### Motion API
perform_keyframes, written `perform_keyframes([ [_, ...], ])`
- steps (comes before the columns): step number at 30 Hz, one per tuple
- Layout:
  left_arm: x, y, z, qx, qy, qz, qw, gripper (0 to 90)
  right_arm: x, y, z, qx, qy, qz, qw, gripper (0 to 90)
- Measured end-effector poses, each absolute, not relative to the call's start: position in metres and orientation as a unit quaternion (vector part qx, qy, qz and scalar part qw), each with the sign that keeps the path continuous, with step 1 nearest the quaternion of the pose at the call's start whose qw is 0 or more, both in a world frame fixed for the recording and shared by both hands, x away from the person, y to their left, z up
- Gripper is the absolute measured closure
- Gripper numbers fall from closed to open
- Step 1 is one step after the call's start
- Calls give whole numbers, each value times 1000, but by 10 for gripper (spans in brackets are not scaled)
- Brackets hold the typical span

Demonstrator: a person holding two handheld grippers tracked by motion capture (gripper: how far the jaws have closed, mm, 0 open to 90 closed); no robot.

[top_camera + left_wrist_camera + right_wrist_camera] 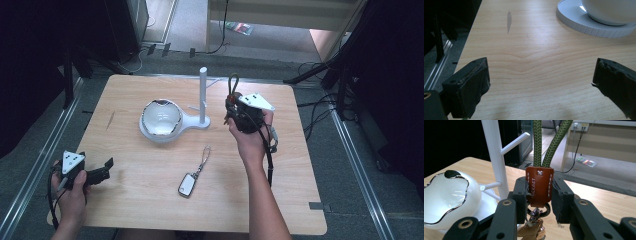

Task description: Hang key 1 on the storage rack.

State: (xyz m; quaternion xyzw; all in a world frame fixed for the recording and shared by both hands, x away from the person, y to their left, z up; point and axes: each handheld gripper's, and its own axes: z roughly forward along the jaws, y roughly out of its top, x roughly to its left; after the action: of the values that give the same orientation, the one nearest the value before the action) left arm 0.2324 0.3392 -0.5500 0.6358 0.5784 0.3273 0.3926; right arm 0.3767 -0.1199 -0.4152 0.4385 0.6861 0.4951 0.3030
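Right gripper [539,200]: jaws closed on the brown leather tab [539,185] of a key strap, gripped from both sides; green braided loop [548,142] standing up above the jaws, metal ring and clasp [537,213] dangling below. Held raised over the far right of the table [150,200], just beside the white peg stand [203,95].

Left gripper [541,82]: jaws wide apart, nothing between them, low over bare wood near the table's left front corner.

White bowl [160,118]: wavy dark rim, sitting on the stand's round base [584,23].

Key fob [187,184]: flat on the table with its thin strap, well apart from both grippers.

Handling note, as a judgement: the strap looks meant for a peg [514,143]. Keep the loop upright and open, bring it over the peg tip squarely, and release only once the cord rests on the peg. The stand may tip if nudged.
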Motion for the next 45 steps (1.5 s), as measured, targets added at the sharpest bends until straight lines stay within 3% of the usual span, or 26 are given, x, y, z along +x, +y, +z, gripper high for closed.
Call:
perform_keyframes([
  [24,233,340,-550,634,580,326,395,13,412,-104,-419,429,725,501,196,688],
  [45,233,340,-550,635,579,325,394,13,420,-98,-431,413,757,482,155,683],
])
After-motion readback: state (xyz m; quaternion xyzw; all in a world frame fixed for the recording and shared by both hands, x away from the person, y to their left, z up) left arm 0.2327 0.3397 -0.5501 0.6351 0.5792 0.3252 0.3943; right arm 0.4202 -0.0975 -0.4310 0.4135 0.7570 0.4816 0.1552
